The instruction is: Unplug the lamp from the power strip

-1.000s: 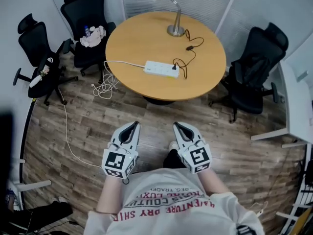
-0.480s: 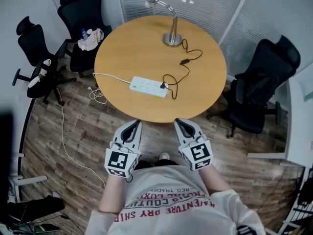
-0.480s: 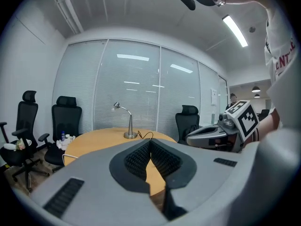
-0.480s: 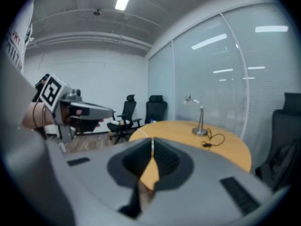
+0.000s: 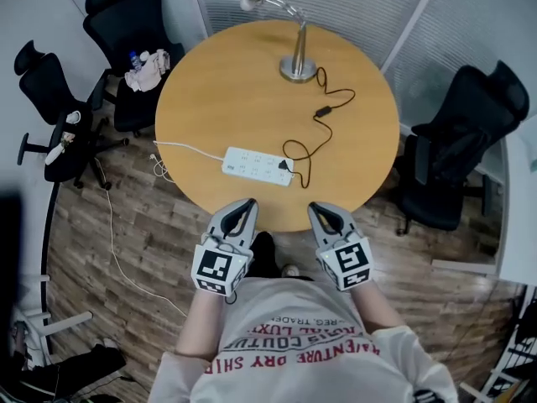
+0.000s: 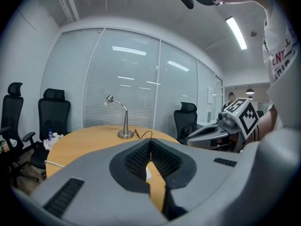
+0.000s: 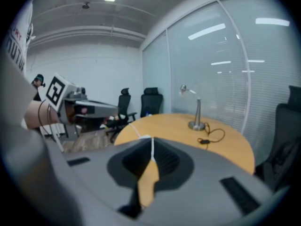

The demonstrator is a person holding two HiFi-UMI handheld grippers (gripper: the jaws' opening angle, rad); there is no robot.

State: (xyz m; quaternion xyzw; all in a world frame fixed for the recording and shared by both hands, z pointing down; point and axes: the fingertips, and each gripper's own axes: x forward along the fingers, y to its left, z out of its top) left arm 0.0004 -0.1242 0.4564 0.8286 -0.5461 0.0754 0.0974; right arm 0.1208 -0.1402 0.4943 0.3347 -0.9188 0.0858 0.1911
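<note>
Lamp far side of table; pwr strip near edge.

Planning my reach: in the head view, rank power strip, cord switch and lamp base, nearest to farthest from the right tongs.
1. Power strip, front, slightly left.
2. Cord switch, midway, straight ahead.
3. Lamp base, far edge.

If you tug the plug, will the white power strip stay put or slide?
Probably slide: the power strip looks light, lying loose on the smooth table. Its white cord looks floppy, so it likely won't anchor it.
</note>
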